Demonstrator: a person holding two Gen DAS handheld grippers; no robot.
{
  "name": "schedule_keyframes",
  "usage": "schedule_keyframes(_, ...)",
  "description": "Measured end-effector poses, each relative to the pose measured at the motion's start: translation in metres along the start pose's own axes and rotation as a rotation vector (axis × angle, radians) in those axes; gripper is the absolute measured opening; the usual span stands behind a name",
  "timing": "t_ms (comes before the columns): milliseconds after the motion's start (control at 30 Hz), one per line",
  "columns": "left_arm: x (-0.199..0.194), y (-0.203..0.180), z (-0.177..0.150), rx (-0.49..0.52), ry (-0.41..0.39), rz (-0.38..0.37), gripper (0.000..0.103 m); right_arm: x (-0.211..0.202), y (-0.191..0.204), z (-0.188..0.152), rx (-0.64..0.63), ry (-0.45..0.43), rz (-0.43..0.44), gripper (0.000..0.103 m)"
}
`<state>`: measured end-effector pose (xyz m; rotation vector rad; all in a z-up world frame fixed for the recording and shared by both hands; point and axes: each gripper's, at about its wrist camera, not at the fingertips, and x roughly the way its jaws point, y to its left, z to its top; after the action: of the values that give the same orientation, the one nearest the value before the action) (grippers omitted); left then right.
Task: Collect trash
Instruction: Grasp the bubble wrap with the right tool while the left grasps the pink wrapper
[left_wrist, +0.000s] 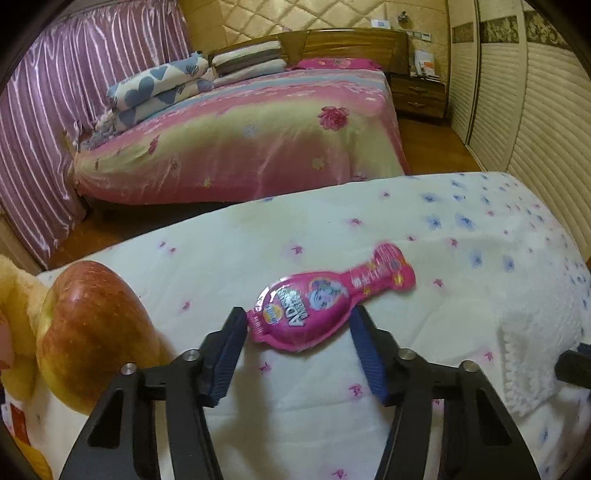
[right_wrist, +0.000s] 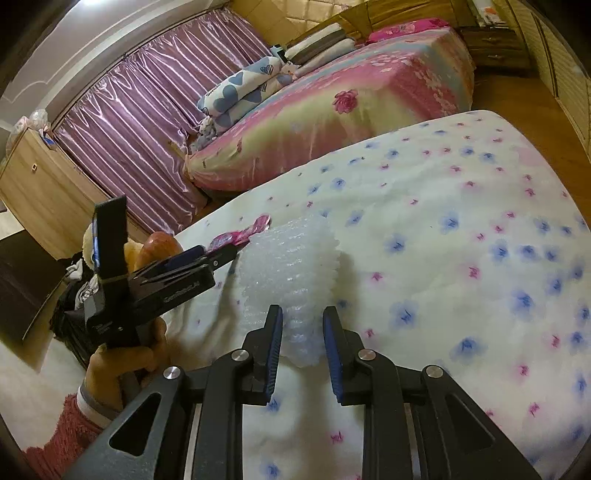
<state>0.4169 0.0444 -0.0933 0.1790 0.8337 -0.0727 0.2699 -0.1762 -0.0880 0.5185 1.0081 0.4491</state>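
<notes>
A pink bottle-shaped drink pouch (left_wrist: 325, 302) lies flat on the white flowered tablecloth (left_wrist: 424, 229). My left gripper (left_wrist: 299, 325) is open, its blue pads on either side of the pouch's wide end, with no grip shown. A piece of white bubble wrap (right_wrist: 291, 273) lies on the cloth; it also shows at the right in the left wrist view (left_wrist: 528, 354). My right gripper (right_wrist: 303, 321) is open with the near end of the bubble wrap between its pads. The left gripper (right_wrist: 218, 254) and the pouch (right_wrist: 243, 232) show at left in the right wrist view.
A red-yellow apple (left_wrist: 88, 332) rests against a yellow plush toy (left_wrist: 18, 295) at the table's left end. A bed (left_wrist: 240, 140) with pink covers stands beyond the table. Purple curtains (left_wrist: 55, 129) hang left; a wardrobe (left_wrist: 517, 103) stands right.
</notes>
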Motion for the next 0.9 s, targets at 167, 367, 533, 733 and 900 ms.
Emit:
schedule_keyframes(167,-0.009,-0.008,-0.009,0.008,0.020,-0.037,0.004,-0.010,-0.003,-0.006,0.010,-0.008,-0.004,0.022)
schedule_keyframes(367,-0.035,-0.016,-0.033,-0.008,0.030,-0.123,0.001,-0.025,-0.009,-0.013,0.013,-0.017,-0.009,0.021)
schedule_keyframes(533,-0.034,-0.006,-0.022,-0.088,0.053,-0.061,0.058,-0.037,-0.015,-0.016,0.009,-0.029,-0.024,0.021)
schedule_keyframes(733,-0.011,-0.001,0.008,-0.110,0.041,0.043,0.067,-0.046,-0.025,-0.017,0.025,-0.045,-0.041,0.021)
schedule_keyframes(900,0.017,-0.008,0.028,-0.067,0.055,0.109,0.076,-0.043,-0.029,-0.018,0.034,-0.043,-0.039,0.021)
